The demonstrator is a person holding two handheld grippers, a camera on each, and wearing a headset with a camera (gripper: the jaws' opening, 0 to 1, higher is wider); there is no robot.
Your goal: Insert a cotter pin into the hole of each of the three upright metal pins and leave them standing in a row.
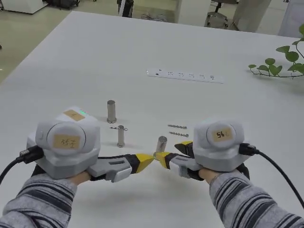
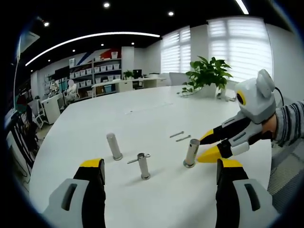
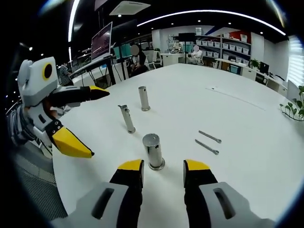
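Right gripper (image 3: 164, 167): jaws apart, empty; near pin (image 3: 153, 149) upright just ahead, between tips.
Left gripper (image 2: 161, 164): jaws wide apart, empty.
Mid pin (image 3: 126, 118) has fitted cotter (image 2: 138, 158); far pin (image 3: 144, 98) bare.
Loose cotters (image 3: 207, 147) ahead-right of right jaws.
Judgement: steady near pin low on shank; pinch cotter by head, feed level into hole.

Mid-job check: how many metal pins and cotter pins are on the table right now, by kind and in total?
Upright metal pins: 3
Cotter pins: 3 (2 loose, 1 in the middle pin)
Total: 6
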